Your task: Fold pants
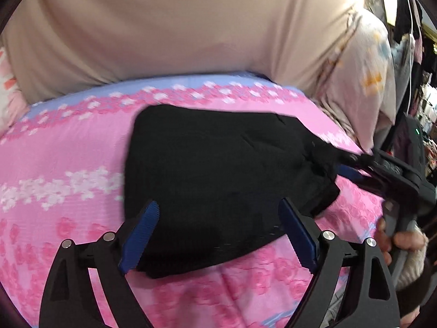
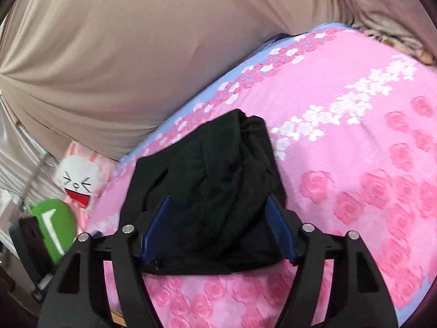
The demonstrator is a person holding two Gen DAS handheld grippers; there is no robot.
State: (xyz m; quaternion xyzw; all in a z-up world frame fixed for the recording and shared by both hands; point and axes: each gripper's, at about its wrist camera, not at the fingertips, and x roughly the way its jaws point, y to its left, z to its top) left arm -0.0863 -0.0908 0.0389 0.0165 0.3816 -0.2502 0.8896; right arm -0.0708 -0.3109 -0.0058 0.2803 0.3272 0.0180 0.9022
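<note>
Black knit pants (image 1: 218,175), folded into a compact bundle, lie on the pink rose-print bedspread (image 1: 68,147), near its blue edge by the beige padded headboard (image 1: 164,32). Left gripper (image 1: 218,235) spread wide at the bundle's near edge, blue pads clear of the cloth. Right gripper (image 2: 218,227) part open, bunched pants fabric between its pads; can't tell if they're pinching it
</note>
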